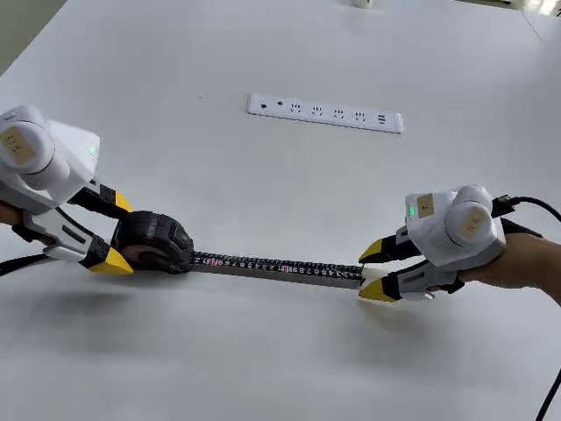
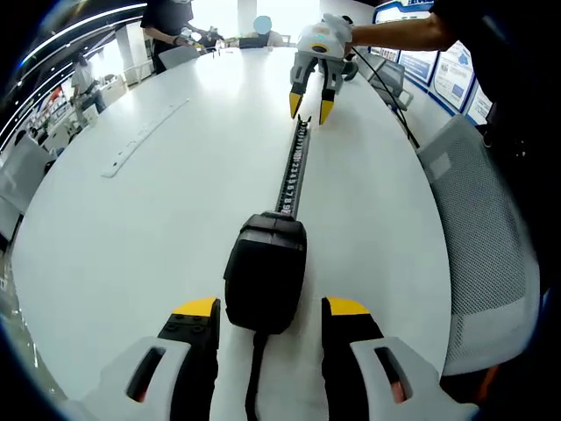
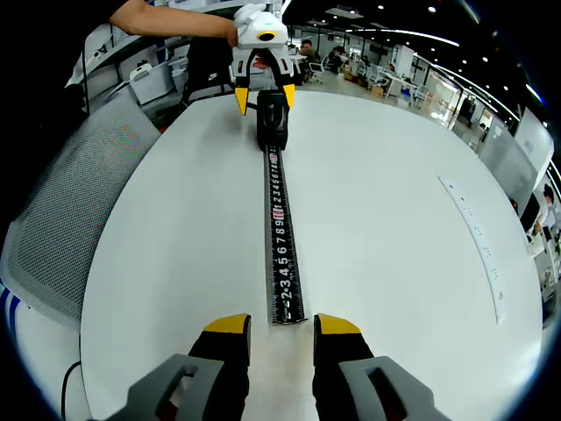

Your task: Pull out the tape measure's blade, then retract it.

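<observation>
The black tape measure case (image 1: pixel 156 242) lies on the white table (image 1: pixel 263 351), and my left gripper (image 1: pixel 117 232) is shut on it, one yellow tip against each side. In the left gripper view the case (image 2: pixel 266 270) sits between the fingertips (image 2: pixel 197 309), its strap trailing back between them. The blade (image 1: pixel 276 267) is pulled out flat across the table toward my right gripper (image 1: pixel 374 270). That gripper is open, and the blade's end (image 3: pixel 287 314) rests on the table between its tips without touching them. The right gripper (image 2: pixel 311 88) also shows at the far end of the blade (image 2: pixel 295 167).
A white power strip (image 1: pixel 324 114) lies farther back on the table. A grey mesh chair (image 2: pixel 491 254) stands at the table's edge beside the person. A black cable (image 1: pixel 535 206) trails from the right gripper. People and desks stand in the background.
</observation>
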Demonstrator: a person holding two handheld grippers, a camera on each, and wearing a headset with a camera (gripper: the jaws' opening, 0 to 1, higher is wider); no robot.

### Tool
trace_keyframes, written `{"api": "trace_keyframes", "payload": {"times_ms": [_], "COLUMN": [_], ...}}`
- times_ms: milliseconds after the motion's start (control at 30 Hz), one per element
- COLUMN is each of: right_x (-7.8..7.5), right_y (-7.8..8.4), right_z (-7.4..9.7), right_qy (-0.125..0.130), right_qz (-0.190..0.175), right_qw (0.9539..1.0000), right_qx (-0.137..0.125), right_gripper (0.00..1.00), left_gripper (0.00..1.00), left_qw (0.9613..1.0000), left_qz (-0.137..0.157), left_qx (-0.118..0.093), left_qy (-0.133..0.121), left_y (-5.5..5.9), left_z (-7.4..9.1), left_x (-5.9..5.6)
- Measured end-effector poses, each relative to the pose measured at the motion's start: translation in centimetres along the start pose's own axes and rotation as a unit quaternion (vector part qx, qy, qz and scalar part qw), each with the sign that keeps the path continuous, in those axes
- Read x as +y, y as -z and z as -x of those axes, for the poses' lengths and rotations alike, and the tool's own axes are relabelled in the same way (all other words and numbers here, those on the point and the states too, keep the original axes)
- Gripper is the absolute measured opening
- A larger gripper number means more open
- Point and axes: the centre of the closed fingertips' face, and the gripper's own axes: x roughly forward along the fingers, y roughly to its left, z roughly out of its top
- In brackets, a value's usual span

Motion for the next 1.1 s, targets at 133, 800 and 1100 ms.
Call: {"api": "trace_keyframes", "payload": {"times_ms": [133, 800, 1100], "right_x": [0.2, 2.1, 3.0], "right_y": [-0.1, 0.2, 0.0], "right_z": [0.1, 0.9, 1.2], "right_qy": [0.002, 0.036, 0.054], "right_qz": [-0.008, -0.067, -0.096], "right_qw": [1.0, 0.9966, 0.9927], "right_qx": [-0.003, -0.03, -0.05], "right_gripper": [0.29, 0.49, 0.58], "left_gripper": [0.46, 0.7, 0.78], "left_qw": [0.9999, 0.9937, 0.9867], "left_qz": [0.016, 0.088, 0.123], "left_qx": [-0.004, -0.054, -0.084], "left_qy": [-0.003, -0.044, -0.065], "left_y": [0.2, 0.4, 0.1], "left_z": [0.2, 1.3, 1.5], "left_x": [-0.3, -2.0, -3.1]}}
